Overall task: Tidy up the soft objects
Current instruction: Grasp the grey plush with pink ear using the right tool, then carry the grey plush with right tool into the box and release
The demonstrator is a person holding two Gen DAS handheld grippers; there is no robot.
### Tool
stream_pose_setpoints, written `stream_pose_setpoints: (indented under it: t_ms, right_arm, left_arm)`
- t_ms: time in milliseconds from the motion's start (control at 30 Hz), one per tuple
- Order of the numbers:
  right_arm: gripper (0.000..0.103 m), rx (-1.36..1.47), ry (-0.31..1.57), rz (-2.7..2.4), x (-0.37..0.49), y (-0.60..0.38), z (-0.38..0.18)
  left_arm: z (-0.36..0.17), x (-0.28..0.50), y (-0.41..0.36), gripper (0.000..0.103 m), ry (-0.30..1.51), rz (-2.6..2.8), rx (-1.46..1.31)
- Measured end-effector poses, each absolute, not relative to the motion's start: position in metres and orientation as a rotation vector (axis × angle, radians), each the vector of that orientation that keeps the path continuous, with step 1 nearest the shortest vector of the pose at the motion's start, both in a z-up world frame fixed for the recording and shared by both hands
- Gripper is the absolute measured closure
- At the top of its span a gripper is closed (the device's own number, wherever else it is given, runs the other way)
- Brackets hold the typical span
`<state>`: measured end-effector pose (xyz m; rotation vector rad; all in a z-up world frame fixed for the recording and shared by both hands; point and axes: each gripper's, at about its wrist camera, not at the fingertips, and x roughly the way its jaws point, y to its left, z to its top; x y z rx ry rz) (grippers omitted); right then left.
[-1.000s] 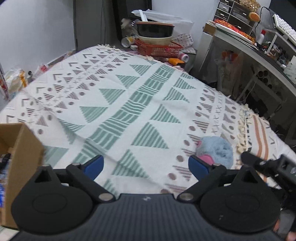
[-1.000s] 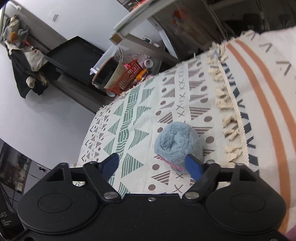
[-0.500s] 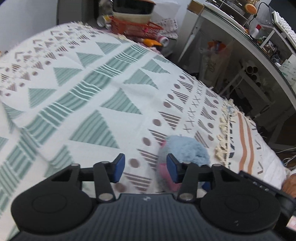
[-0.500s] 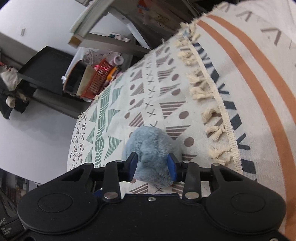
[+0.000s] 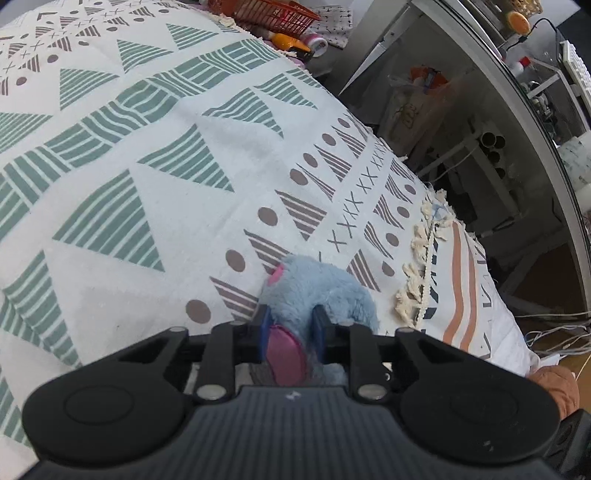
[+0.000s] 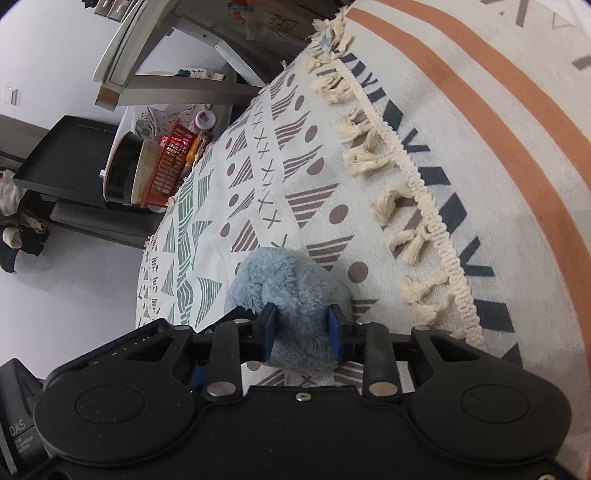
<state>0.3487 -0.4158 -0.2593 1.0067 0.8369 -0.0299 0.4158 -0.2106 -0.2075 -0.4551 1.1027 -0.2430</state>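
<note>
A fluffy blue plush toy (image 5: 325, 291) with pink patches lies on the patterned blanket (image 5: 147, 184), close to its tasselled fringe. My left gripper (image 5: 290, 321) is shut on the toy's near side, its blue pads pressed into the fur beside a pink patch (image 5: 286, 354). In the right wrist view the same plush toy (image 6: 291, 284) sits between the pads of my right gripper (image 6: 302, 321). Its jaws are still closing and the pads dent the fur on both sides. The toy's underside is hidden.
A second cloth with orange stripes (image 6: 517, 147) lies past the fringe (image 6: 417, 192). Beyond the far end of the blanket a red basket (image 5: 280, 13) stands with bowls and bottles. A desk with shelves (image 5: 480, 110) runs along the right side.
Both grippers came down over the blue plush toy and went from wide open to closed on it. The left one swung right, away from a cardboard box.
</note>
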Motion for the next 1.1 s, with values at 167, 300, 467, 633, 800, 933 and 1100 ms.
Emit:
stream_pose_setpoints:
  t_ms: [167,300,467,633,800,933,1100]
  right_arm:
    - [0.080,0.923,0.818,0.003,0.345,-0.405,-0.245]
    - [0.080,0.922,0.810,0.039,0.337,-0.398,-0.235]
    - [0.080,0.900,0.800,0.058,0.320,-0.383,-0.216]
    - [0.080,0.842,0.787,0.088,0.304,-0.359,-0.188]
    - [0.080,0.812,0.765,0.120,0.292,-0.339,-0.164]
    - [0.080,0.796,0.755,0.136,0.282,-0.324,-0.149]
    - [0.080,0.761,0.744,0.155,0.269,-0.306,-0.133]
  left_arm:
    - [-0.193,0.409,-0.205,0.087,1.100,-0.234,-0.438]
    - [-0.179,0.397,-0.194,0.087,1.078,-0.231,-0.437]
    - [-0.159,0.378,-0.179,0.087,1.057,-0.220,-0.436]
    - [-0.137,0.356,-0.157,0.087,1.023,-0.204,-0.447]
    - [-0.115,0.335,-0.135,0.087,0.980,-0.187,-0.470]
    - [-0.100,0.321,-0.120,0.087,0.957,-0.176,-0.483]
    - [-0.087,0.304,-0.101,0.087,0.931,-0.168,-0.492]
